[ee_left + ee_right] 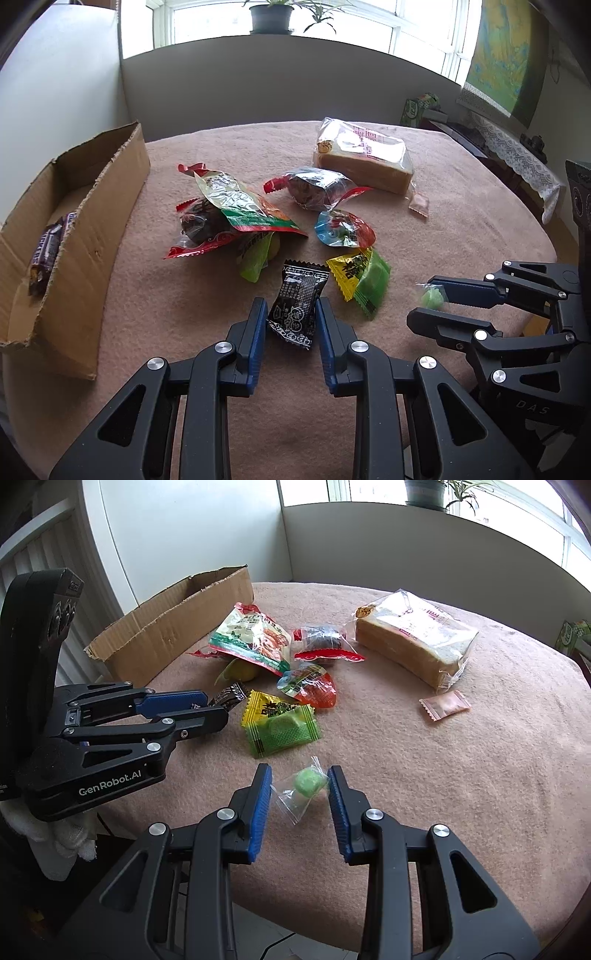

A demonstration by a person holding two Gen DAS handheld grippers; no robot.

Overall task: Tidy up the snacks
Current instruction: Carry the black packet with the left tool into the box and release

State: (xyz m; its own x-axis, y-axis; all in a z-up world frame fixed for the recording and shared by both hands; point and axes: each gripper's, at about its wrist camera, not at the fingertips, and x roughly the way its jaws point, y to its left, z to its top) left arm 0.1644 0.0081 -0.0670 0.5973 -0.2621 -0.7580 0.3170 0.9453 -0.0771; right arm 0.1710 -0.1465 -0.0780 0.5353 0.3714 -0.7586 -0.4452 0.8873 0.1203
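Observation:
Several wrapped snacks lie on a pink tablecloth (461, 229). My left gripper (290, 306) is open with its jaws on either side of a black snack packet (297, 302), which also shows in the right wrist view (229, 696). My right gripper (299, 775) is open around a small green candy in clear wrap (308, 782); the candy also shows in the left wrist view (432, 297). A cardboard box (85, 236) at the left holds a dark purple bar (46, 251). A bagged bread loaf (364, 157) lies at the back.
Between the grippers lie a yellow and green packet (360, 278), a blue-red packet (343, 229), a foil bag (236, 206) and a dark wrapped cake (314, 186). A small pink sachet (443, 705) lies by the loaf. A side table (509, 155) stands at the right.

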